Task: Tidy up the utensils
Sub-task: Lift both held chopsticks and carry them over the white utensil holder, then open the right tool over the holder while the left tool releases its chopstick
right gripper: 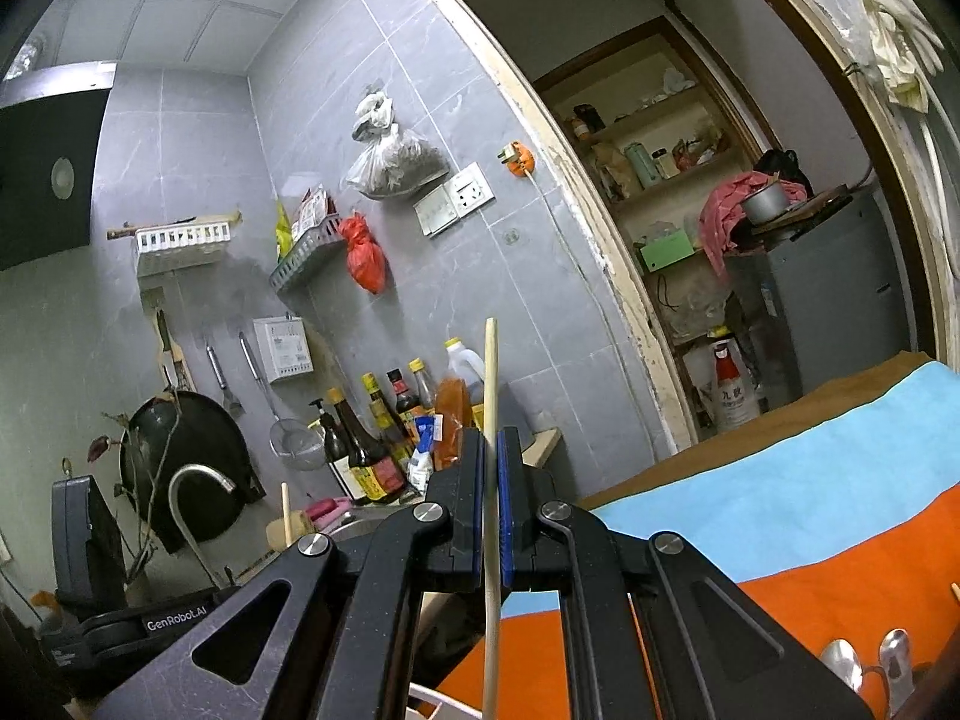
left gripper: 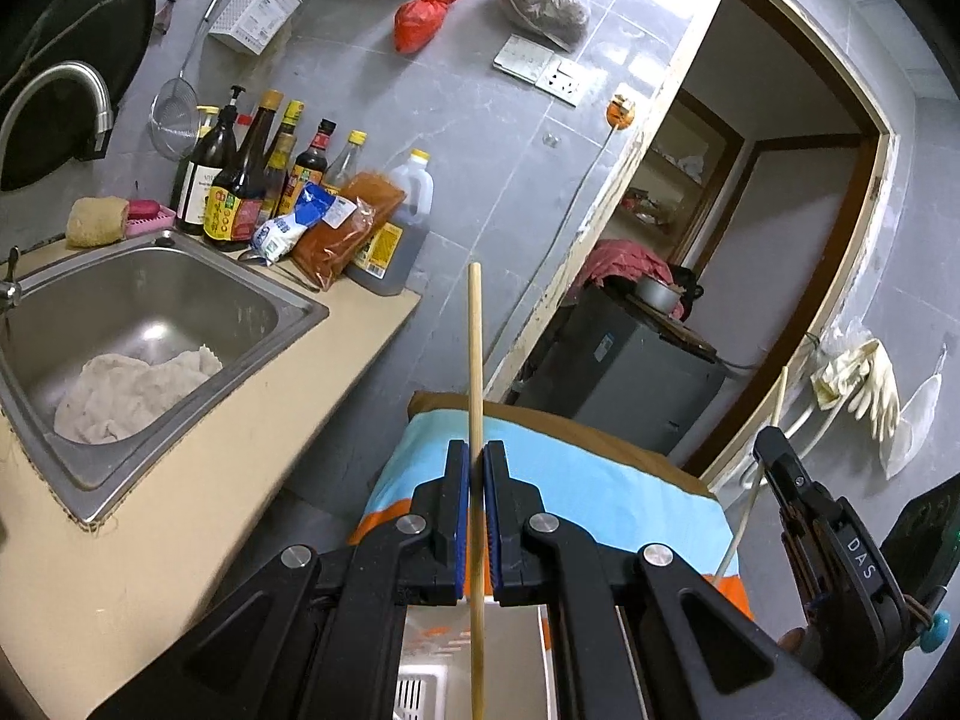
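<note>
left gripper (left gripper: 477, 468) clamped, right gripper (right gripper: 495, 456) clamped — both upright

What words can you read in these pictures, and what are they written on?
"DAS" on the right gripper, along its black side.
"GenRobot.AI" on the left gripper, on its black body.
"九秋", roughly, on the white jug on the floor in the doorway; hard to be sure.
The sauce bottles, blue-and-white packet and yellow label on the oil jug carry print too small or blurred to read.
</note>
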Motion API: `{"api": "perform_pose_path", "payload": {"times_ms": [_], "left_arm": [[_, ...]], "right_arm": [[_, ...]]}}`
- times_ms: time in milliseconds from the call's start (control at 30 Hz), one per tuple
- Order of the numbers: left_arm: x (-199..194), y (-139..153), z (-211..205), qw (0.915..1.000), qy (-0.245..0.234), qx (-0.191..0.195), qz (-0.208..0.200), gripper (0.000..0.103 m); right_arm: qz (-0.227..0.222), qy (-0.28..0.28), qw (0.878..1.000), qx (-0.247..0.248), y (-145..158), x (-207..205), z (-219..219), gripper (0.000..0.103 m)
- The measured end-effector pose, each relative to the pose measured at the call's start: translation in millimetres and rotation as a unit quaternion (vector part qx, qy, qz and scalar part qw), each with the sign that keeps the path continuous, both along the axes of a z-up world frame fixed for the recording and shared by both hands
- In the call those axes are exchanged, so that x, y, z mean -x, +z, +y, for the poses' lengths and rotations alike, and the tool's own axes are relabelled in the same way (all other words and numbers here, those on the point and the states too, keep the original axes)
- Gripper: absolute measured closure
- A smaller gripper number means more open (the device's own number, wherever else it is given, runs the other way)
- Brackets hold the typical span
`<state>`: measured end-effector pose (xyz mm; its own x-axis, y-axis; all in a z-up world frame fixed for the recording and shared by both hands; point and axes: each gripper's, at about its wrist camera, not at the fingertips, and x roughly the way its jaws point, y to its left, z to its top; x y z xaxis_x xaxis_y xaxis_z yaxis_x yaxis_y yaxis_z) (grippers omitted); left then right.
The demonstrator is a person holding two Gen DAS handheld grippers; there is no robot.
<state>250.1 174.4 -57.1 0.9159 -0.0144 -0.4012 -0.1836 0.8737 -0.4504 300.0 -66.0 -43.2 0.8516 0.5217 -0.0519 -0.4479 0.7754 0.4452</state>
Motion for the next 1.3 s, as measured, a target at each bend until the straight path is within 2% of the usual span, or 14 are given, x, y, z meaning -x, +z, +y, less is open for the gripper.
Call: {"api": "perform_pose_path", "payload": {"times_ms": [333,433,500,633,800,933,1000,1067,1167,1300], "left_arm": [[7,1,-7,0.9996,-0.015,-0.01,0.022,0.095],[11,5,-10,0.9995,-0.02,-0.008,0.025,0.084],[13,9,-13,0.9995,-0.021,-0.007,0.022,0.071],[18,18,-24,0.9995,-0.022,-0.01,0.019,0.062],[21,34,-48,0.9992,-0.027,-0.029,0.005,0.038],[24,47,-78,0.9979,-0.033,-0.054,-0.017,0.022],[25,52,-94,0.997,-0.035,-0.064,-0.025,0.013],[25,56,-111,0.9961,-0.037,-0.073,-0.032,0.007],[24,60,-137,0.9947,-0.041,-0.086,-0.04,0.002],[22,62,-172,0.992,-0.051,-0.108,-0.042,0.001]], "right_arm": [[0.027,0.017,0.999,0.024,-5,6,-4,0.095],[0.035,0.02,0.999,0.028,-2,9,-10,0.086],[0.04,0.018,0.999,0.026,-1,11,-15,0.077],[0.041,0.012,0.999,0.026,7,16,-29,0.075],[0.038,-0.003,0.999,0.031,23,24,-55,0.048],[0.032,-0.022,0.998,0.041,33,29,-85,0.036],[0.03,-0.03,0.998,0.048,38,31,-100,0.023],[0.029,-0.037,0.997,0.055,41,33,-116,0.019],[0.03,-0.052,0.996,0.069,43,38,-142,0.008],[0.033,-0.074,0.994,0.078,45,43,-175,0.002]]}}
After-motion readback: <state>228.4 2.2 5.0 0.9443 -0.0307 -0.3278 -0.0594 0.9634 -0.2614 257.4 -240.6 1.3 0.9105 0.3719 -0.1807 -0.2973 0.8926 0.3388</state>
